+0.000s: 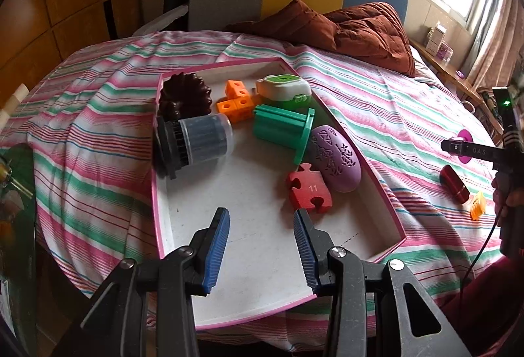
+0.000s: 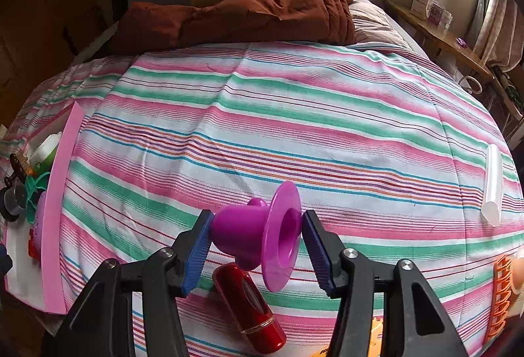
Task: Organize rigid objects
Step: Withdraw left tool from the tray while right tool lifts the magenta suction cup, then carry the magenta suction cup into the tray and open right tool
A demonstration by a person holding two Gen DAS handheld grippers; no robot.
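Observation:
A pink-rimmed white box (image 1: 262, 258) lies on the striped bedspread. It holds a red puzzle piece (image 1: 309, 191), a purple oval case (image 1: 337, 157), a green spool (image 1: 285, 128), orange cubes (image 1: 235, 98), a white-green gadget (image 1: 283, 88), a dark fluted mould (image 1: 186, 95) and a clear-capped black cylinder (image 1: 196, 144). My left gripper (image 1: 262, 219) is open and empty above the box's near part. My right gripper (image 2: 255, 226) is shut on a magenta funnel-shaped piece (image 2: 258, 232), above a red tube (image 2: 252, 308). The box edge (image 2: 59, 209) shows at the left.
On the bedspread lie a small orange piece (image 1: 478, 205), an orange comb-like piece (image 2: 501, 298) and a clear white tube (image 2: 493, 183). A brown quilt (image 2: 262, 3) is bunched at the headboard. A wooden shelf (image 2: 452, 43) runs along the window wall.

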